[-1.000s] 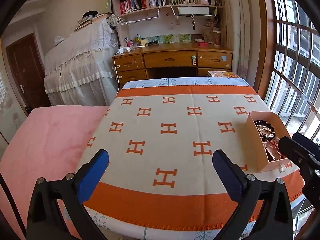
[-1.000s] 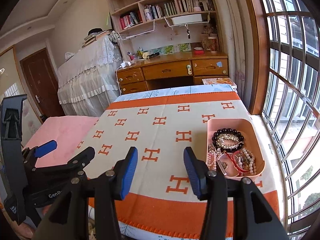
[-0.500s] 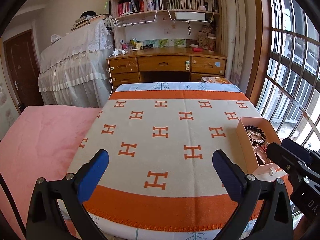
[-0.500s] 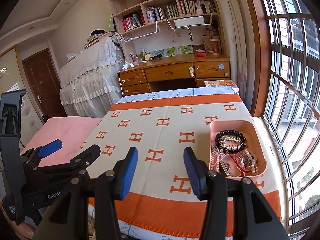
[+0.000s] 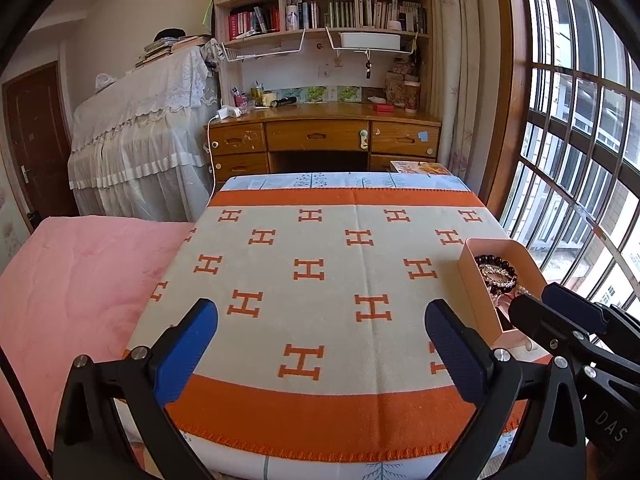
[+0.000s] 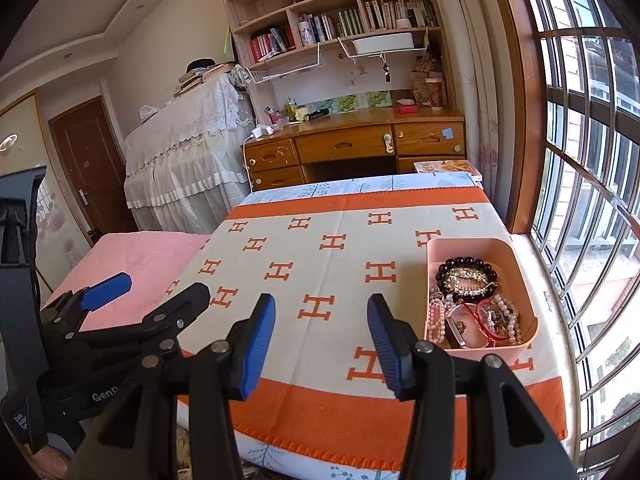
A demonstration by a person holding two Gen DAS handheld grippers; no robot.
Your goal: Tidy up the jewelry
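Left claw [image 6: 152, 292] body reads "GenR", blanket [image 6: 340, 272] repeats "H".

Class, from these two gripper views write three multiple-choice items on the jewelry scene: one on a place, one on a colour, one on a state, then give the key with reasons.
1. Where is the pink tray?
A. on the desk
B. on the blanket near the window
C. on the pink quilt

2. What colour is the bead bracelet at the tray's far end?
A. black
B. green
C. yellow

3. How does the right gripper stand?
A. shut on a bracelet
B. shut on the tray
C. open and empty

Key: B, the tray rests on the H-patterned blanket by the window side; A, its beads are dark black; C, only blanket shows between its fingers.
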